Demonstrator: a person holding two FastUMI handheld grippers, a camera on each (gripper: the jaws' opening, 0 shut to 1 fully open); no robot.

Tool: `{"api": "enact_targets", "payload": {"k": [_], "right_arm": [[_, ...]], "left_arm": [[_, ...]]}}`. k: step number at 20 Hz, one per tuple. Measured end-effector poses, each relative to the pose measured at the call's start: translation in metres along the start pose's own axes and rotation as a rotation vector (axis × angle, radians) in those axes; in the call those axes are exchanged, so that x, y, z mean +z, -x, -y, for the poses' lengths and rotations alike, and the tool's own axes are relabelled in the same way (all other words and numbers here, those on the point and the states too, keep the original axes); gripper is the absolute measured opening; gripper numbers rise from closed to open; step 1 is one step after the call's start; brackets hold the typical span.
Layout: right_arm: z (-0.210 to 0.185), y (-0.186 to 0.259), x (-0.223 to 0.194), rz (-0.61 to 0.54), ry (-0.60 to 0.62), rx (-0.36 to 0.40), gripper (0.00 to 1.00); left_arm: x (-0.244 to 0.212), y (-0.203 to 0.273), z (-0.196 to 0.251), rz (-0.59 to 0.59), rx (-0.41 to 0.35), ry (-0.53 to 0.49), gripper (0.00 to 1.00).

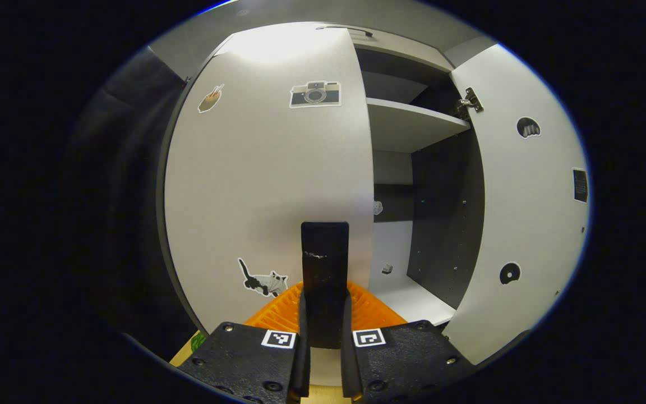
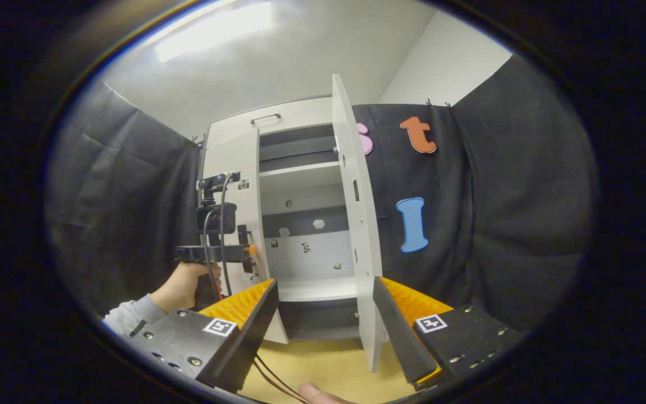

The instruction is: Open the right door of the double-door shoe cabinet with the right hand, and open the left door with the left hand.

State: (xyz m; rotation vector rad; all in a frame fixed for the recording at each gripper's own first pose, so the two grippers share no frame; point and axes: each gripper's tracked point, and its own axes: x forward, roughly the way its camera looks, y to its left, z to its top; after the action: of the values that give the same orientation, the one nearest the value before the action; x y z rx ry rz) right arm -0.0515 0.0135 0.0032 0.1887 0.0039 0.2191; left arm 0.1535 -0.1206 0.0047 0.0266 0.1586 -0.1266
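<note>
The left door [image 1: 267,185] of the pale grey shoe cabinet carries cat and camera stickers and fills the space ahead in the left gripper view. My left gripper [image 1: 324,297] is shut on its upright black handle [image 1: 324,247], one finger on each side. The right door [image 1: 525,213] stands swung wide open, showing the shelves [image 1: 413,123]. In the right gripper view, my right gripper [image 2: 324,283] is open and holds nothing, close to the edge-on right door [image 2: 356,224]. The left gripper [image 2: 247,252], held by a hand [image 2: 180,289], is at the left door [image 2: 241,185], which looks slightly ajar.
Black cloth walls flank the cabinet on both sides. The wooden floor [image 2: 328,365] runs up to the cabinet's foot. A cable [image 2: 270,376] trails below my right gripper, and a fingertip [image 2: 314,393] shows at the bottom edge. A drawer with a handle [image 2: 265,118] tops the cabinet.
</note>
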Motion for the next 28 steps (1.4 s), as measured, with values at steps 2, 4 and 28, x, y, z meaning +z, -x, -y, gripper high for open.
{"api": "enact_targets", "payload": {"k": [2,4,28], "right_arm": [[-0.005,0.000,-0.003,-0.007,0.007,0.000,1.00],[-0.009,-0.005,-0.003,-0.012,0.010,0.003,1.00],[-0.062,-0.018,-0.016,-0.015,0.055,0.047,1.00]], "left_arm": [[-0.001,0.014,-0.004,-0.003,-0.023,0.000,0.23],[-0.002,0.030,-0.011,-0.008,-0.035,0.003,0.24],[-0.013,0.134,-0.095,0.044,-0.008,-0.041,0.22]]}}
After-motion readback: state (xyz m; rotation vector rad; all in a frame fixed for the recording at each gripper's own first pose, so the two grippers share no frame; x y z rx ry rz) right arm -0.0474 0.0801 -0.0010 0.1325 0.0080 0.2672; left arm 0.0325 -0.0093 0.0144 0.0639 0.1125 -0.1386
